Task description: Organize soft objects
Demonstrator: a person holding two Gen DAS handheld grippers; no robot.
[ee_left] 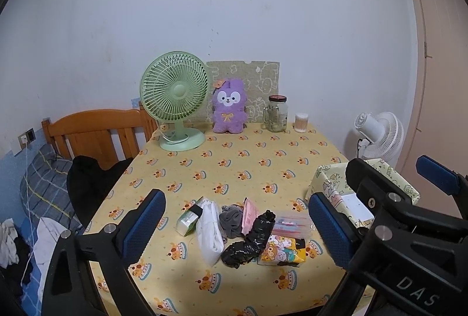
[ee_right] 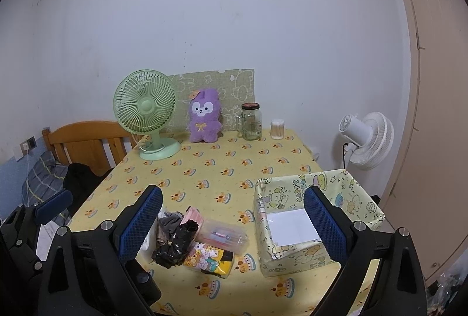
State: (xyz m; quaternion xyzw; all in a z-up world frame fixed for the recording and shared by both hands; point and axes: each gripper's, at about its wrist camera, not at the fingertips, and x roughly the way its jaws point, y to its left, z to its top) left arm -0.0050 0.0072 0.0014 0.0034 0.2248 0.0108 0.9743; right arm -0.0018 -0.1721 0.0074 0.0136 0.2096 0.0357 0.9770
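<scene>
Soft pile (ee_left: 239, 231) btwn left claw (ee_left: 237, 228) pads, both claws gaping, right claw (ee_right: 234, 225) empty.

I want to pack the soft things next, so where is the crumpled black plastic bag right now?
The black plastic bag lies in the pile at the table's near edge, resting on the cartoon tissue pack, right of the white bag and left of the patterned box.

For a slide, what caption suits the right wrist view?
Open fingers hover over a soft clutter pile beside an empty box.
</scene>
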